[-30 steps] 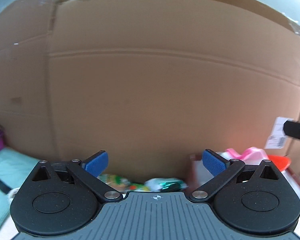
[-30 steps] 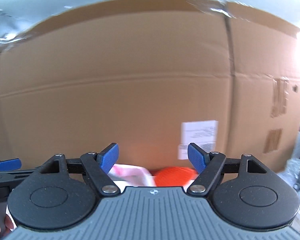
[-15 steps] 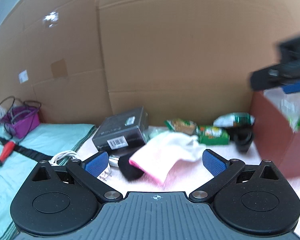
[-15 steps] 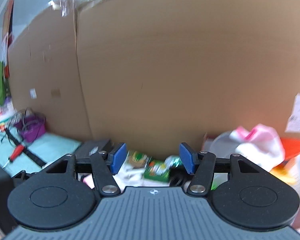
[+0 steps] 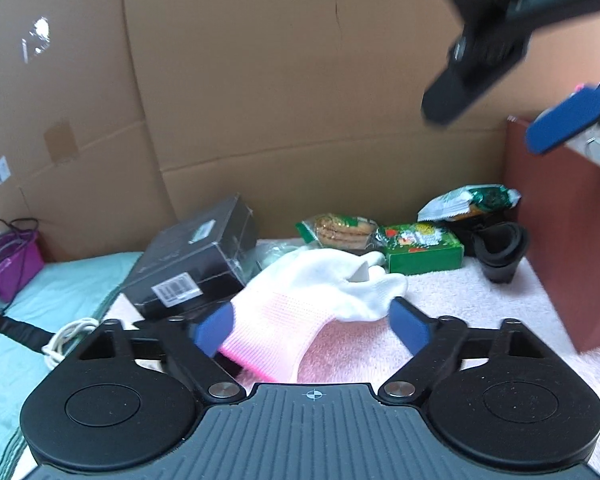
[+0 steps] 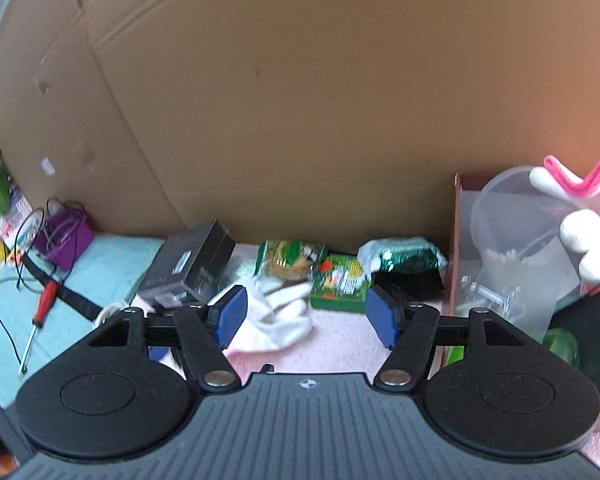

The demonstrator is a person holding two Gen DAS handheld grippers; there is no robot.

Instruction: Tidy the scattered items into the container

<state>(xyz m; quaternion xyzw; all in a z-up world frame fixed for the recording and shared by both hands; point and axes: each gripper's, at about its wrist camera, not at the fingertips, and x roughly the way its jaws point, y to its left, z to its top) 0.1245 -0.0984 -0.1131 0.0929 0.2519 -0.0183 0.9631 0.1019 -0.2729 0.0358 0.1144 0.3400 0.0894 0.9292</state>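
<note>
A white and pink glove (image 5: pixel 304 304) lies on the pink towel, and my open left gripper (image 5: pixel 312 326) hangs just over its cuff. The glove also shows in the right wrist view (image 6: pixel 276 320). Behind it lie a black box (image 5: pixel 200 260), a biscuit pack (image 5: pixel 340 230), a green packet (image 5: pixel 420 248), a green-white wrapper (image 5: pixel 468 200) and a black cup (image 5: pixel 500 252). The red-brown container (image 5: pixel 560 240) stands at the right; it holds a clear plastic tub (image 6: pixel 516 232). My right gripper (image 6: pixel 306 316) is open and empty, high above the items.
A tall cardboard wall (image 5: pixel 280 100) closes the back. A teal mat (image 6: pixel 80 280) at the left carries a red screwdriver (image 6: pixel 40 312), a purple basket (image 6: pixel 64 236) and cables. A white cable (image 5: pixel 68 336) lies by the black box. Another pink glove (image 6: pixel 588 200) hangs at the right.
Both grippers have swung away from the cardboard wall and tilted down. The scattered items and the glove have come into view, and the left gripper has moved closer to the glove.
</note>
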